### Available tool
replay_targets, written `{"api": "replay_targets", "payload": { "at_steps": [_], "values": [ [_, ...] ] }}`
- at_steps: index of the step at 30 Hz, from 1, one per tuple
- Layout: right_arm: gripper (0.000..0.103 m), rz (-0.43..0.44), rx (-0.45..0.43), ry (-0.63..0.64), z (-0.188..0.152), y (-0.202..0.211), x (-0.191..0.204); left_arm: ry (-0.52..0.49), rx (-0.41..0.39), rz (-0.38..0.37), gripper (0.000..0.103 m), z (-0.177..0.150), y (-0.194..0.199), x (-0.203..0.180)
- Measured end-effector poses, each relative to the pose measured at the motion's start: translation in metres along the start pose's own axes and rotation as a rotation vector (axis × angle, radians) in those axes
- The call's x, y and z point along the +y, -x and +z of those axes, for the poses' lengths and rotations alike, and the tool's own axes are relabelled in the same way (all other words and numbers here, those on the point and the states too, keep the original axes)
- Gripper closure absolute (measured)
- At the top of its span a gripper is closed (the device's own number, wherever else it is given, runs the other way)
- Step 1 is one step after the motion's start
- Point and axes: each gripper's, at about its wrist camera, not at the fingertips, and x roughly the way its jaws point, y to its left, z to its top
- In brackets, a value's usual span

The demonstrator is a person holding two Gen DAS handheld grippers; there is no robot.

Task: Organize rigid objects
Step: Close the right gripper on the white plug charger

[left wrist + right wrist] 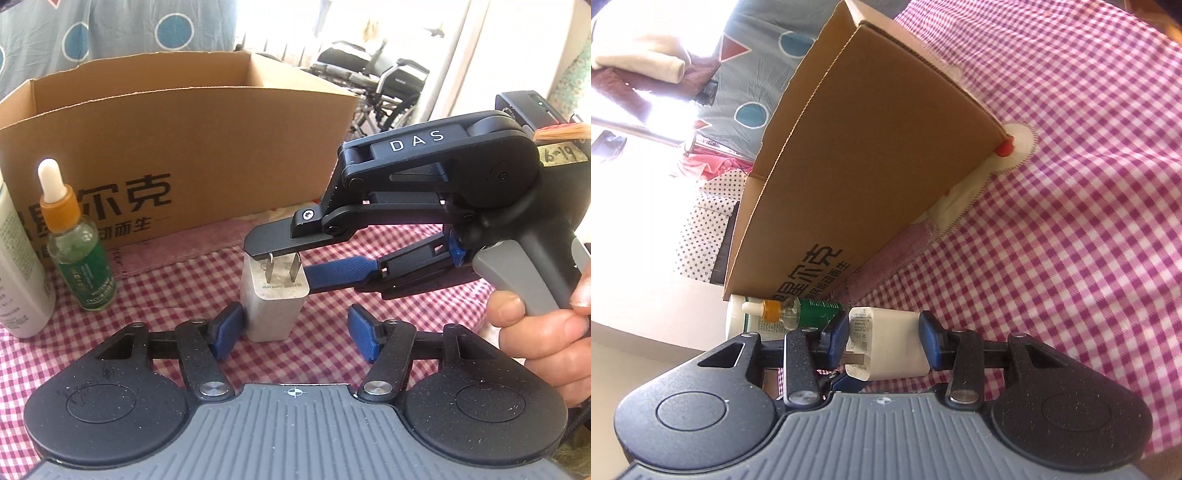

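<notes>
A white plug charger (271, 302) stands on the checked cloth with its two prongs up. My right gripper (291, 264), turned on its side, has its fingers around the charger, one above the prongs and one beside the body. In the right wrist view the charger (886, 343) sits between the two blue pads (931, 339), which touch it. My left gripper (295, 332) is open just in front of the charger, its left pad (227, 330) beside the charger's side.
An open cardboard box (177, 147) stands behind the charger, also in the right wrist view (871, 155). A green dropper bottle (79, 258) and a white bottle (18, 280) stand at the left. A pink checked cloth (1071, 221) covers the table.
</notes>
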Motion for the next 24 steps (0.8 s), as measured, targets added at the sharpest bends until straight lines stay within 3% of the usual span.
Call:
{"api": "replay_targets", "payload": {
  "at_steps": [3,8,21,24],
  "values": [
    [0.058,0.006,-0.011,-0.023,-0.006,0.010,-0.007,-0.020,0.006,-0.006,0.043,-0.001,-0.001,-0.005],
    [0.058,0.028,-0.009,-0.051,-0.008,0.022,-0.025,-0.058,0.017,0.051,0.049,0.002,-0.009,-0.015],
    [0.058,0.032,-0.016,-0.035,-0.007,0.020,-0.023,-0.122,0.029,0.115,0.060,0.015,-0.034,-0.025],
    [0.058,0.036,-0.015,-0.035,-0.007,0.020,-0.024,-0.130,0.032,0.127,0.070,0.016,-0.035,-0.028]
  ]
}}
